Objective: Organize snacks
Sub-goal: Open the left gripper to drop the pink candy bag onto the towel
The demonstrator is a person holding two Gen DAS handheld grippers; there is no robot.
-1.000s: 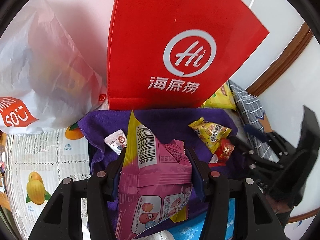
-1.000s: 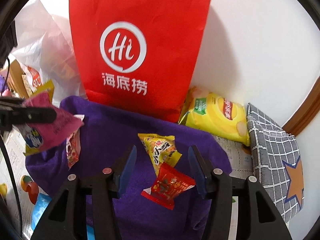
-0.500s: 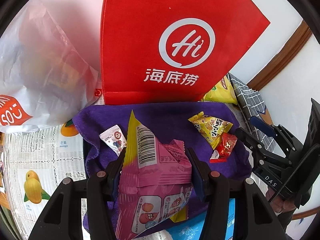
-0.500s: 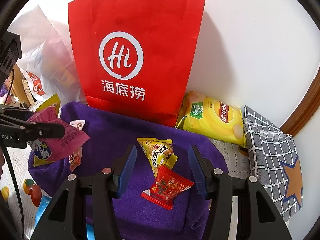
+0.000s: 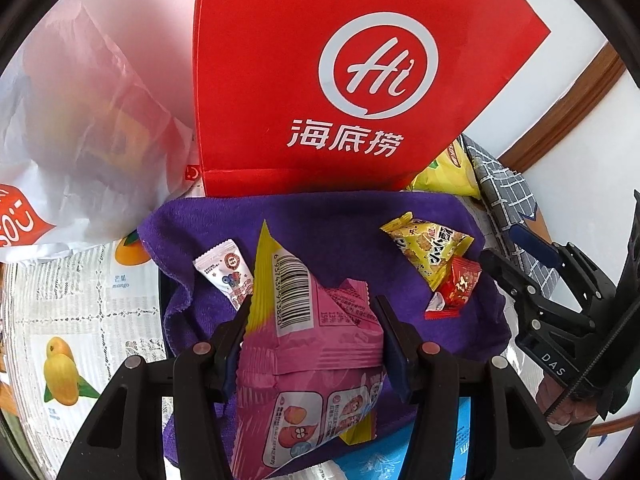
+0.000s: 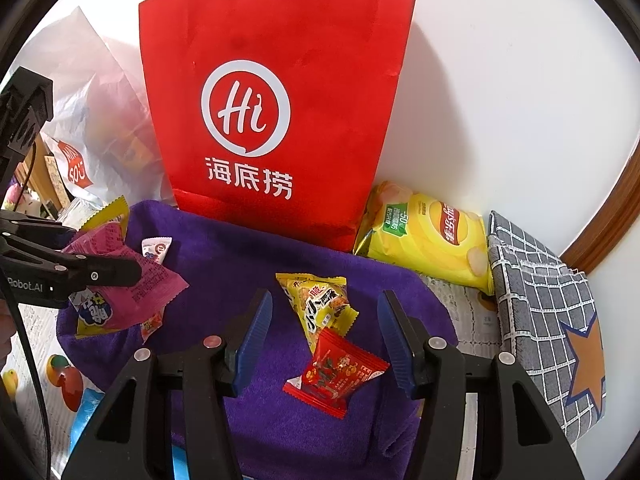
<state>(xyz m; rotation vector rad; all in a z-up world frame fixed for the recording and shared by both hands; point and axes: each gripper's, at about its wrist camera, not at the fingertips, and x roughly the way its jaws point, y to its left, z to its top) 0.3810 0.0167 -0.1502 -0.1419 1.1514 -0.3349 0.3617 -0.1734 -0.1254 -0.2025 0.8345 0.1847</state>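
My left gripper (image 5: pixel 312 320) is shut on a pink and yellow snack packet (image 5: pixel 308 344), held above the purple towel (image 5: pixel 320 224); the packet also shows at the left of the right wrist view (image 6: pixel 128 284). My right gripper (image 6: pixel 324 320) is open and empty above the towel (image 6: pixel 224 256). A yellow snack packet (image 6: pixel 320 304) and a red snack packet (image 6: pixel 336 372) lie between its fingers. A small white sachet (image 5: pixel 224 268) lies on the towel's left part. A tall red paper bag (image 6: pixel 272 112) stands behind the towel.
A white plastic bag (image 5: pixel 80 128) sits at the back left. A yellow chip bag (image 6: pixel 428 236) and a grey checked cloth (image 6: pixel 548 316) lie at the right by the wall. A fruit-print tablecloth (image 5: pixel 64 320) covers the table. A blue packet (image 5: pixel 400 452) lies near the front.
Both grippers have pulled back and risen a little, so the red bag looks further off. The left still holds the pink packet. The right stays open over the yellow and red packets.
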